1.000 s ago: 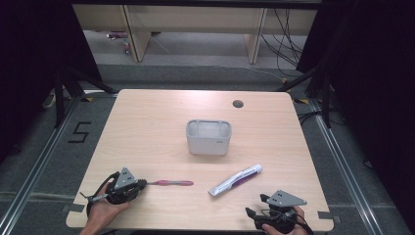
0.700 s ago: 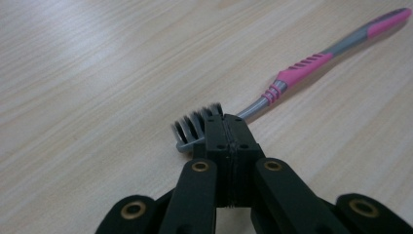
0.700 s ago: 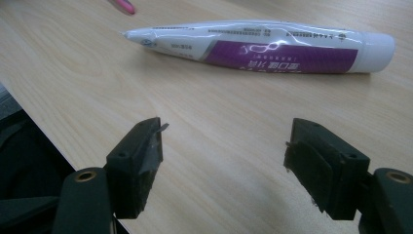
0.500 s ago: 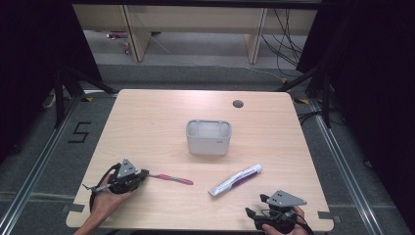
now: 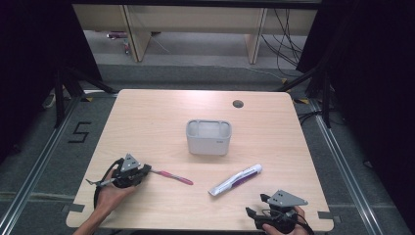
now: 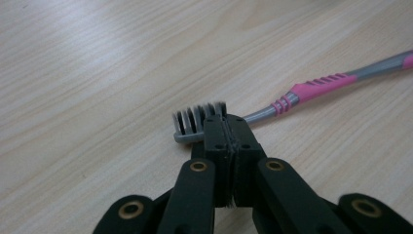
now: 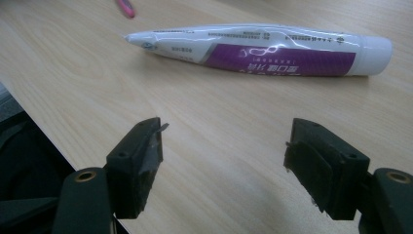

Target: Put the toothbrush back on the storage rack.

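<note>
A pink and grey toothbrush (image 5: 172,176) lies on the wooden table at the front left, its handle running off to the right. My left gripper (image 5: 147,171) is shut on its bristle end; in the left gripper view the jaws (image 6: 225,124) stand pressed together right at the bristles, with the neck and pink handle (image 6: 316,84) running away to the right. A white and purple toothpaste tube (image 5: 235,179) lies front right. My right gripper (image 5: 257,204) rests near the front edge, open, with the tube (image 7: 258,48) lying crosswise beyond its empty jaws (image 7: 224,139).
A grey box-shaped holder (image 5: 208,143) with open compartments stands in the middle of the table. A round cable hole (image 5: 238,104) sits near the far edge. The pink handle tip (image 7: 125,7) lies beyond the tube. Dark floor and shelving surround the table.
My left hand has moved a little away from the front edge, and the toothbrush's head end has swung with it while the handle tip stayed nearly put. The right gripper has kept still.
</note>
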Tool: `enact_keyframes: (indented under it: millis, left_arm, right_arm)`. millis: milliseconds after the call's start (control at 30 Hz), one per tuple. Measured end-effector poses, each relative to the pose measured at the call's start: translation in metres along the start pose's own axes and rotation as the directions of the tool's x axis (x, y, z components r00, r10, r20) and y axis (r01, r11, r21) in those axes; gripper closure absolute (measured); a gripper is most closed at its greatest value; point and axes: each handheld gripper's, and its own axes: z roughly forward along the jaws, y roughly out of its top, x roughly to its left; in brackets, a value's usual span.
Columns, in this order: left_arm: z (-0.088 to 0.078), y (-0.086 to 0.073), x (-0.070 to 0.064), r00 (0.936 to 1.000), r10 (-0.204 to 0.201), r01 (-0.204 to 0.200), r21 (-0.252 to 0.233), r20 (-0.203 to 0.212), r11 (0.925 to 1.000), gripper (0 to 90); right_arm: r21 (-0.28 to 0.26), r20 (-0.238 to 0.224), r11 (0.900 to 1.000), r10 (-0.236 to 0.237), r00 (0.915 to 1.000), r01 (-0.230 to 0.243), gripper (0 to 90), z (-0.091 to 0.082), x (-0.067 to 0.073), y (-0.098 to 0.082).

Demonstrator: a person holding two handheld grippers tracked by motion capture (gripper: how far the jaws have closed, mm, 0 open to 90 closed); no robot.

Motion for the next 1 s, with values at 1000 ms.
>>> enact_keyframes:
  millis: [1000]
  left_arm:
    - [0.011, 0.013, 0.006, 0.9984, -0.057, 0.057, -0.005, 0.004, 0.9984, 86.5]
  right_arm:
    - [0.004, -0.007, 1.0, 0.01, 0.9999, -0.01, 29.3, 0.0, 0.002, 0.0]
